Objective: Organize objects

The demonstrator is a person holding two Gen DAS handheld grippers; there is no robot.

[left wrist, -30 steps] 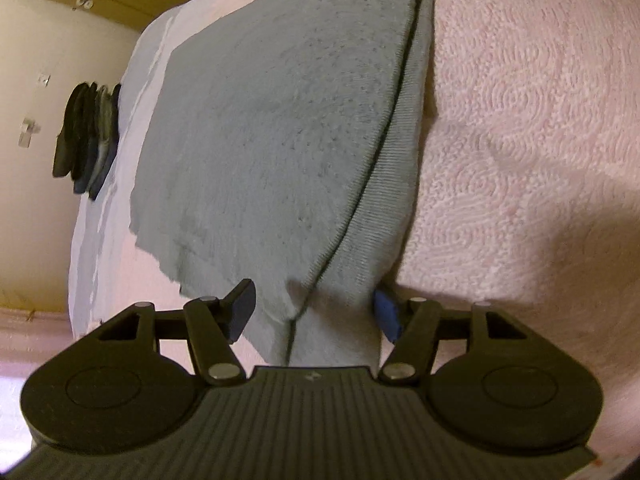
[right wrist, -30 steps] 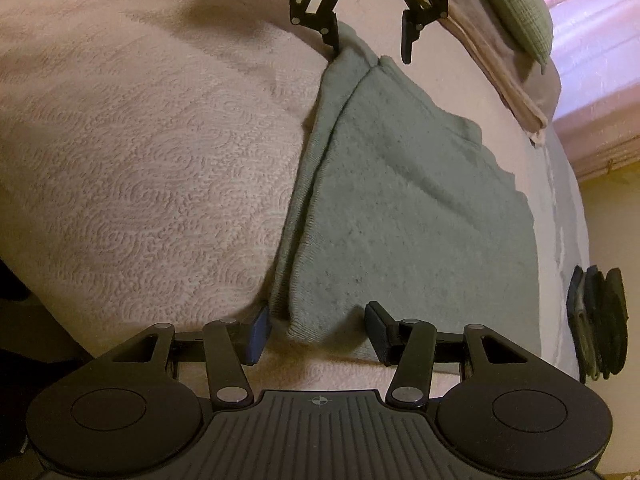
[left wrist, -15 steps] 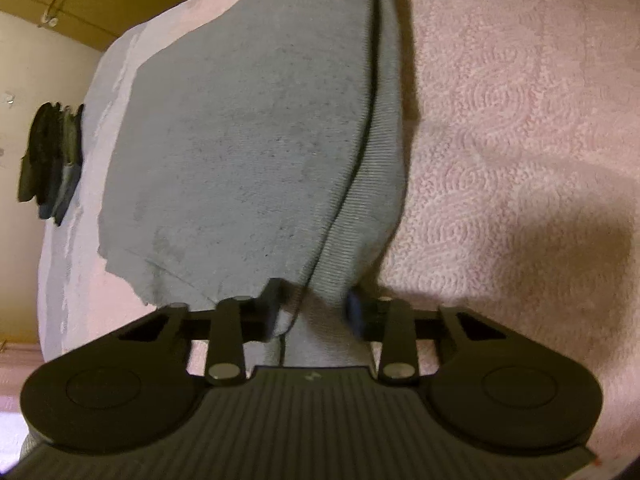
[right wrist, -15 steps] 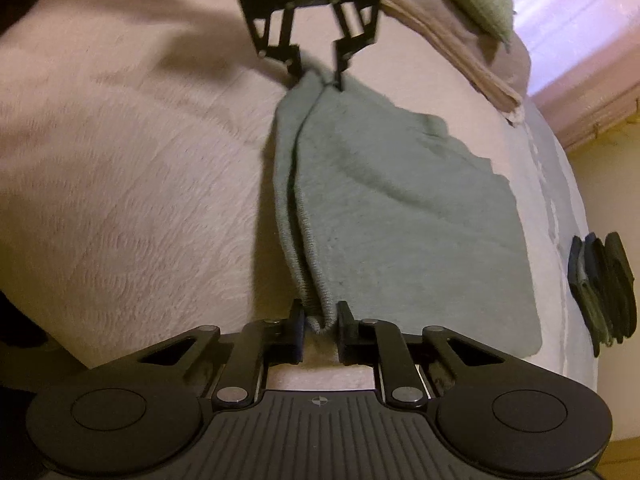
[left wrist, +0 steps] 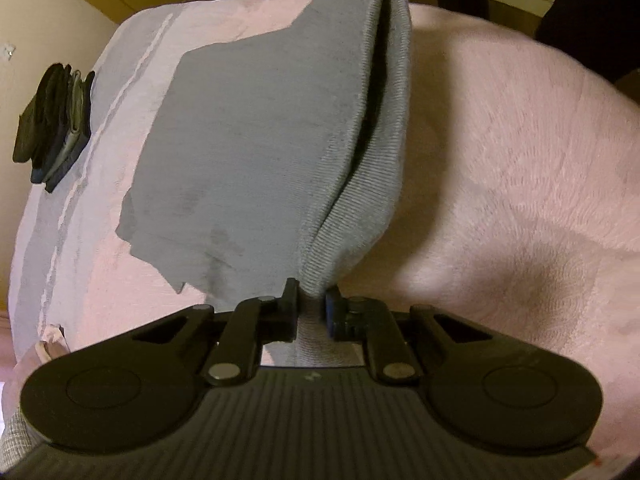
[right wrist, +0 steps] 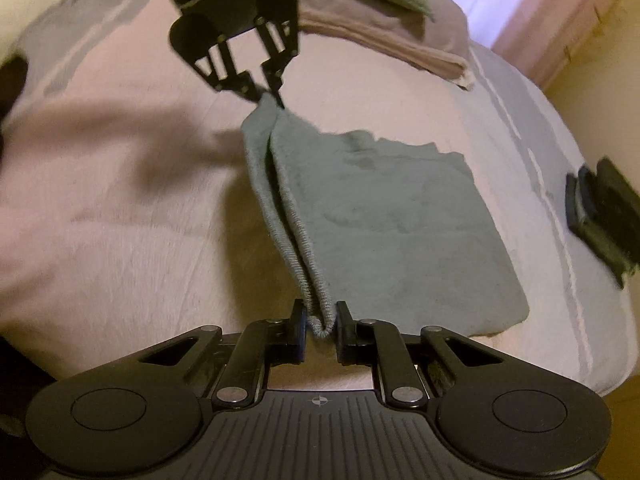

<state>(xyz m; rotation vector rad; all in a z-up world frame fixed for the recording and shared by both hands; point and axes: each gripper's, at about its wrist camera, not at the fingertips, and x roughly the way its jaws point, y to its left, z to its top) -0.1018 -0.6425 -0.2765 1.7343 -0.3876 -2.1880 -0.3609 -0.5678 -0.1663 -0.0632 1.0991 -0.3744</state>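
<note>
Both claws are pinched on the same folded edge of the grey-green towel (right wrist: pixel 384 216): the right gripper (right wrist: pixel 322 326) holds the ribbed corner at the bottom centre of its own view, and the left gripper (right wrist: pixel 269 98), in the upper middle of that view, clamps the opposite corner; in the left wrist view its jaws stand narrow around the cloth at the bottom centre (left wrist: pixel 312 308). The towel's gripped edge is raised and taut between them, while its body lies across the pink bedspread (right wrist: pixel 120 220), spreading toward the right of the frame. The likely trouble is slippage: each claw bites only a small bunch of doubled fabric, so one layer could pull free and undo the fold. Uneven lifting would skew the edge and drag the lower half into wrinkles. No box, basket or drawer is visible; the nearest thing to storage is the stack of folded linens (right wrist: pixel 400 36) at the upper right, and a dark folded bundle (right wrist: pixel 600 216) lies at the right edge of the frame.
</note>
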